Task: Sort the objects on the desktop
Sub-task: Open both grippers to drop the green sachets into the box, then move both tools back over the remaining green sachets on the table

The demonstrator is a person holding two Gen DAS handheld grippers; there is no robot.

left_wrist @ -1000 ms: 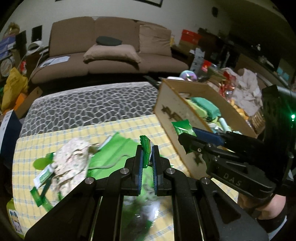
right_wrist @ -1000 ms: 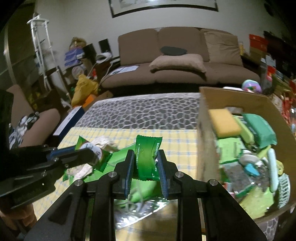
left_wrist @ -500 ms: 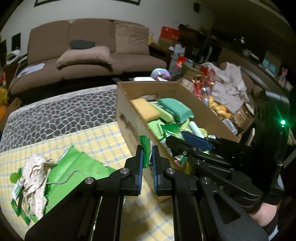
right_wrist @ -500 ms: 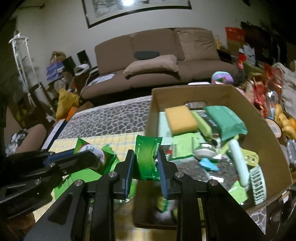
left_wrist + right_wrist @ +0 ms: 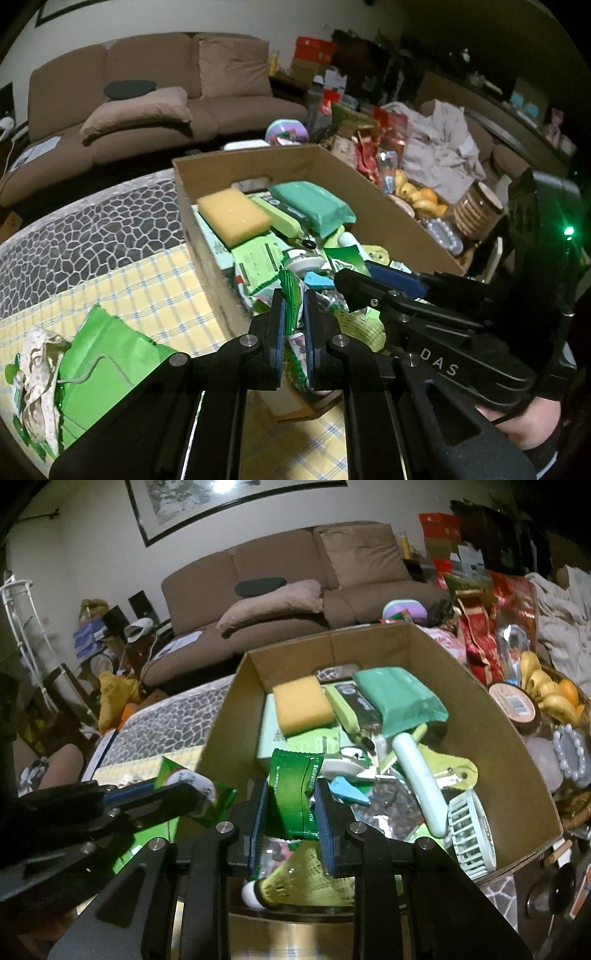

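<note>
Two grippers in view, each clamped on one green sachet. Left gripper (image 5: 293, 295) pinched nearly together on a thin sachet (image 5: 291, 291) held edge-on, long axis upright, top edge pointing up and away from the camera, over the near left corner of the box (image 5: 388, 192). Right gripper (image 5: 293, 794) closed on a wider sachet (image 5: 295, 786), flat face toward the camera, long axis upright, printed text running up its right side, over the near edge of the same box. From the right wrist, left sachet seen broadside, a white round mark on its face, jutting toward the box's left wall. From the left wrist only: green bag (image 5: 107, 354) and a crumpled patterned cloth (image 5: 37, 369) on the yellow checked tablecloth (image 5: 147, 288), left of the box. From the right wrist only: a pale slatted fan (image 5: 471, 834) and a pale handle (image 5: 417, 779) inside the box, at its near right. In both views: one yellow sponge (image 5: 301, 705), one teal packet (image 5: 399, 698), one brown sofa (image 5: 295, 583) behind.
</note>
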